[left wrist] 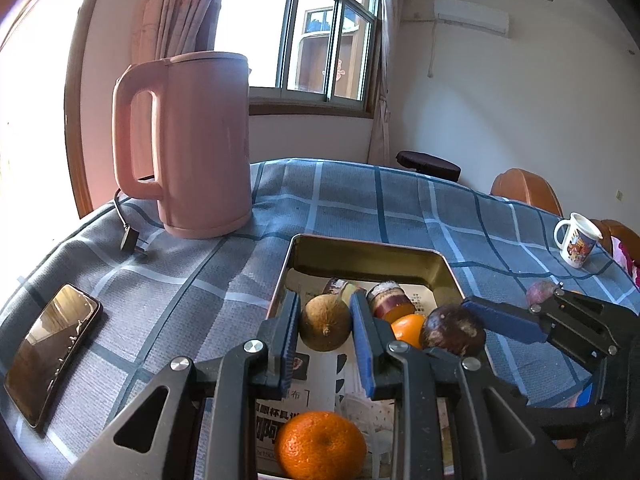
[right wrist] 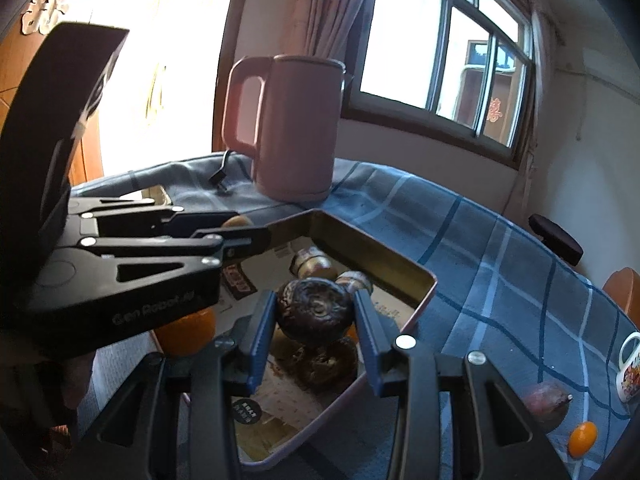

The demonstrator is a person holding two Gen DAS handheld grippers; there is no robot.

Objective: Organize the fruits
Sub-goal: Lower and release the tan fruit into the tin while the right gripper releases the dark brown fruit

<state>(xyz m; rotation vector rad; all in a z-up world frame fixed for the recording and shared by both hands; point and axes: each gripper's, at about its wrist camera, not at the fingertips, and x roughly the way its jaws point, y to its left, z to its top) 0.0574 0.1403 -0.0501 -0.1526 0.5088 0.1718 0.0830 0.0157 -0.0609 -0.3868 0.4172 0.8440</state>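
A metal tray on the checked tablecloth holds an orange mandarin, another orange and cut fruit pieces. My left gripper is shut on a brown-green round fruit over the tray. My right gripper is shut on a dark purple passion fruit above the tray; it also shows in the left wrist view. A purple fruit and a small orange fruit lie on the cloth to the right of the tray.
A pink electric kettle with its cord and plug stands behind the tray. A phone lies at the left. A white printed mug stands at the far right. Wooden chairs line the table's far edge.
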